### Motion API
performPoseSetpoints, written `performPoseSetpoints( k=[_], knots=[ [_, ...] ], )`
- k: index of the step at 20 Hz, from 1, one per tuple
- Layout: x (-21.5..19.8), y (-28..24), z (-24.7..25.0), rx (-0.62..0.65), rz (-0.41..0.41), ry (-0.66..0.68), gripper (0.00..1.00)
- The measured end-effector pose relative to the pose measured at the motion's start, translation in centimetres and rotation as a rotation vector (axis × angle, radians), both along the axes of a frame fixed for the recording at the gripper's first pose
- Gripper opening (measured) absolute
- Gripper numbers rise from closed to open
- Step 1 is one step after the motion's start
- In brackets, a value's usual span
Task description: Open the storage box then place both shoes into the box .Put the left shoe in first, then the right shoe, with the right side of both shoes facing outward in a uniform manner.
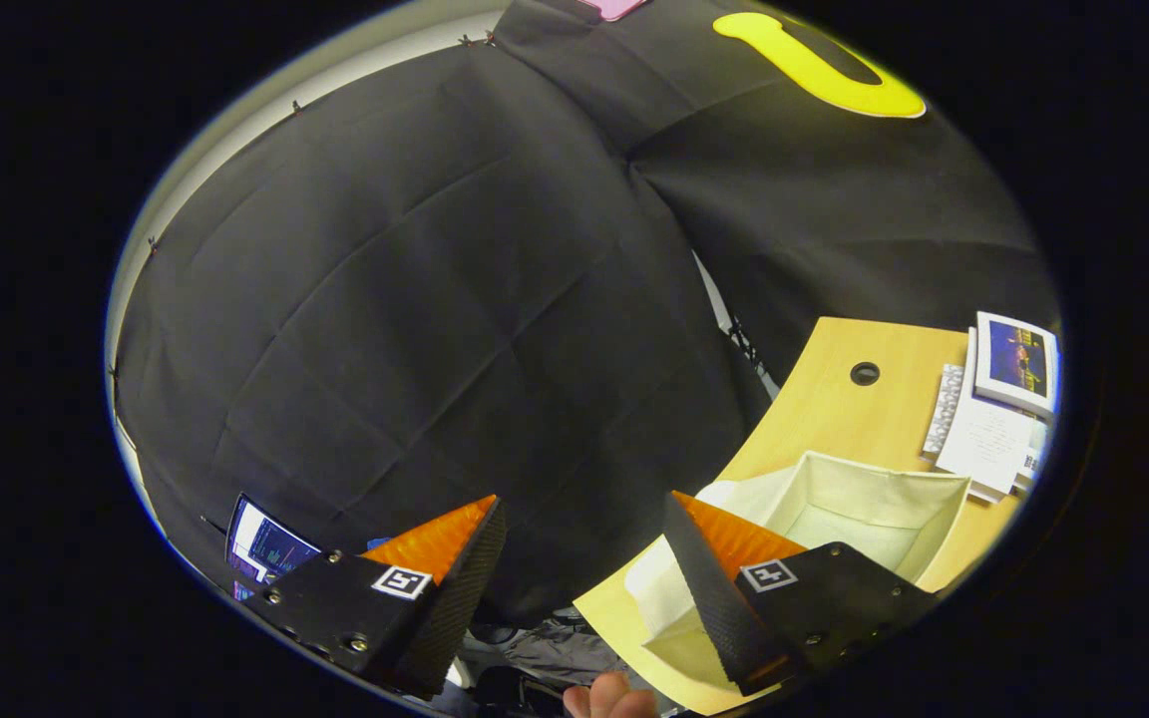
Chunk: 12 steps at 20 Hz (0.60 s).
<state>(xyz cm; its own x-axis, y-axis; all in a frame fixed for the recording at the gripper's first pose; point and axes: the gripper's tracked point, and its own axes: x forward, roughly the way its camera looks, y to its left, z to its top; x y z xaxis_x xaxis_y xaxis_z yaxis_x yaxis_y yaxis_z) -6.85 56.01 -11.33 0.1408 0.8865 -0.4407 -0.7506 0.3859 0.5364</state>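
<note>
My gripper (584,524) is open, with nothing between its fingers, and it is tilted so that it looks mostly at the black cloth wall. Just beyond the right finger (724,588) a cream fabric storage box (864,514) stands on a light wooden table (834,409). The box is open at the top and what I see of its inside holds nothing. Its near part is hidden behind the right finger.
A stack of booklets and papers (998,409) lies on the table beyond the box, next to a round cable hole (865,374). A lit screen (260,543) shows past the left finger. Fingertips of a person's hand (609,698) appear below the fingers.
</note>
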Motion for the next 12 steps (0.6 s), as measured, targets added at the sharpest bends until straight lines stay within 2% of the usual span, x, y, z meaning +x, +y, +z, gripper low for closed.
performPoseSetpoints(
  k=[7,12],
  knots=[
    [2.3,-8.7,1.8,0.038,-0.137,-0.045,0.97],
    [5.0,-15.0,2.2,0.044,-0.279,-0.102,0.97]
  ],
)
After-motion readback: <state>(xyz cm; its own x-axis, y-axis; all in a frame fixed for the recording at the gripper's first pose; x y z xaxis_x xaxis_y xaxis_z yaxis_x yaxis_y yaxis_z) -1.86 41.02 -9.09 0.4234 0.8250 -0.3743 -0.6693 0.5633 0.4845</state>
